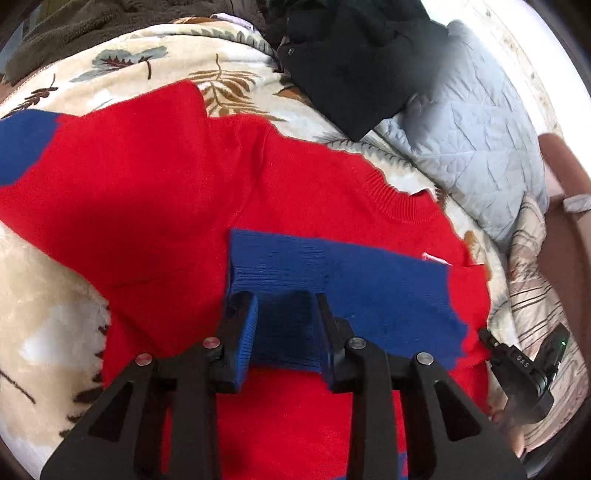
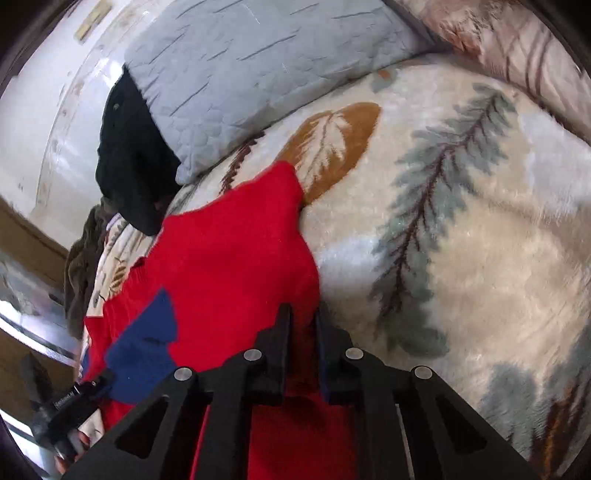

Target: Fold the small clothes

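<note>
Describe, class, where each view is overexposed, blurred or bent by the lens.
Left wrist view: the wall at upper right is blown out white, and the black garment smears at its right edge. Right wrist view: the wall at left glares white, and the pillow curves with the lens.

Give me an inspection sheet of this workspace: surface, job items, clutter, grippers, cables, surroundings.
Surface: leaf-print blanket, plush, rumpled.
Job's things: red sweater spread on the blanket; its blue cuff folded over the body, collar visible.
Clutter: black garment, grey quilted pillow, olive fleece.
Grippers: left hand-held gripper open around the blue cuff; right hand-held gripper nearly closed on the sweater's edge.
Cables: nothing seen.
Surroundings: white wall behind the pillow.
</note>
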`<action>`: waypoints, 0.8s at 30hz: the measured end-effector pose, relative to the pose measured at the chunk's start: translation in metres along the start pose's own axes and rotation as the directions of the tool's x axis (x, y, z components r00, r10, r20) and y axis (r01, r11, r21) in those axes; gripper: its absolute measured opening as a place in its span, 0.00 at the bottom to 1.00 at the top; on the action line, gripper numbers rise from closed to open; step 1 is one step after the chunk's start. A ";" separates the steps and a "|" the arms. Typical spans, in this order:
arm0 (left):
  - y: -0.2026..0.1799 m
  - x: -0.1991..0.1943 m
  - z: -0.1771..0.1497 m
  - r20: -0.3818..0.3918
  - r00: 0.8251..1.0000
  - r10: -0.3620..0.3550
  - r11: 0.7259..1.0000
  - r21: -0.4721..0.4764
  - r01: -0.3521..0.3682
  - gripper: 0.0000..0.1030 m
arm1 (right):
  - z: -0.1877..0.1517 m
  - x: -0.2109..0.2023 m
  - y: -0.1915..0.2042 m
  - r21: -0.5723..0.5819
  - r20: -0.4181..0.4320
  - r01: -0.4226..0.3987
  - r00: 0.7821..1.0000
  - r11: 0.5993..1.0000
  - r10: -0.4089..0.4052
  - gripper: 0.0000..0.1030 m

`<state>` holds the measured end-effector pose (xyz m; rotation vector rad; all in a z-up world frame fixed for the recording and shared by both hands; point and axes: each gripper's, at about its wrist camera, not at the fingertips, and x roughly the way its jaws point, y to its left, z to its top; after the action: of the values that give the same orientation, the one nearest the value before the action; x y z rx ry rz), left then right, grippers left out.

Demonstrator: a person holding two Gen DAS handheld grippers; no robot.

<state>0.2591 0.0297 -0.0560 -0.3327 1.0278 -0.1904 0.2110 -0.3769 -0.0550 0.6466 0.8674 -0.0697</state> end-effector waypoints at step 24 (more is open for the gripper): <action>0.013 -0.012 0.004 -0.001 1.000 0.014 0.998 -0.061 -0.014 0.44 | -0.043 0.016 0.132 -0.269 -0.006 -0.103 0.994 0.957 0.105 0.24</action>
<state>0.2560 0.0459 -0.0489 -0.3804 1.0376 -0.1467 0.2332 -0.2432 -0.0208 0.4348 0.8153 0.1392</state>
